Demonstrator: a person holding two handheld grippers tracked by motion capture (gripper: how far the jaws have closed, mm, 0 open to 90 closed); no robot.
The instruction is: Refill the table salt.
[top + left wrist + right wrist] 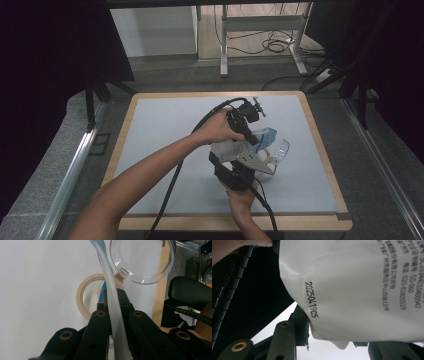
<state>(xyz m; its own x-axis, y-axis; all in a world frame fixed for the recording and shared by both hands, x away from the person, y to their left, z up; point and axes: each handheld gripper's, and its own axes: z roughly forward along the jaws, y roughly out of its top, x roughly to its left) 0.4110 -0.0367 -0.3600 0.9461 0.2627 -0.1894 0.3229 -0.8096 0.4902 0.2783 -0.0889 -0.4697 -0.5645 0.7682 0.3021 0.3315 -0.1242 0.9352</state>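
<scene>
I have both tongs meeting over the right half of the desk (165, 130). Left tongs (117, 315) are pinched shut on the edge of a white plastic pouch (111, 290). Right tongs (329, 340) grip the same pouch's lower corner; printed text faces that camera. Below, a clear cup (142, 261) lies beside a roll of tape (86, 298).
</scene>
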